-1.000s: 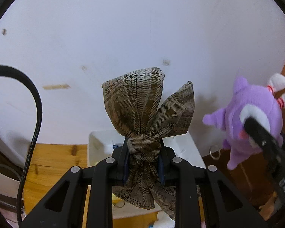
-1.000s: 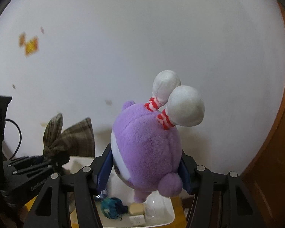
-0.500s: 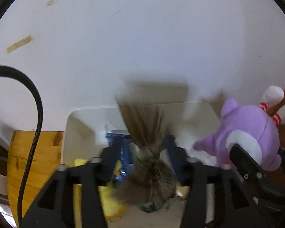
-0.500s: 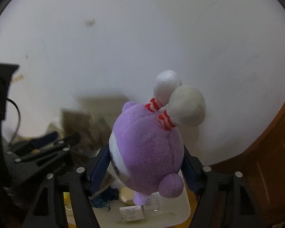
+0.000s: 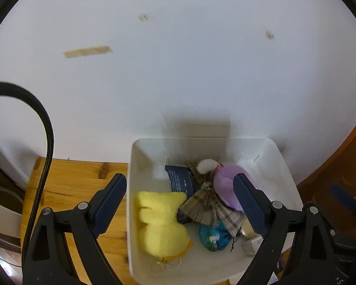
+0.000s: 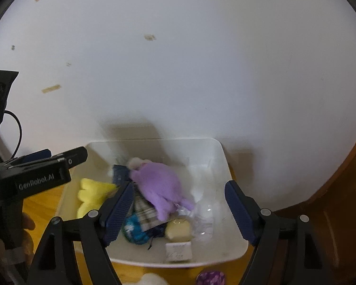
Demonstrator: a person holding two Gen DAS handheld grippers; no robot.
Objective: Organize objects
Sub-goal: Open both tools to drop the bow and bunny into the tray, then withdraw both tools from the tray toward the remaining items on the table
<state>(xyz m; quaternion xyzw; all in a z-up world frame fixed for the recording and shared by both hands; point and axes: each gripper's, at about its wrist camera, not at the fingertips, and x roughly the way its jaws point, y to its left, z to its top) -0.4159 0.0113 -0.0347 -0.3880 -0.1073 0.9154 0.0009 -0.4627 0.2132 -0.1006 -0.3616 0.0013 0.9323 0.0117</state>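
Hovering over bin (image 5: 140, 156), both grippers' jaws spread.

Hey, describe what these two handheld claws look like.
Both the left claw and right claw are black angular frames with silver rivets and ribbed dark blue pads. A black braided cable loops beside the left one, whose side reads GenRobot.AI in white.

left hand-held gripper (image 5: 180, 198) spread wide, right hand-held gripper (image 6: 179, 204) likewise

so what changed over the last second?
Both tools let go: left tool dropped the plaid bow and right tool dropped the purple plush into the white bin. Both now hang open above it. Yellow plush stayed in the bin.
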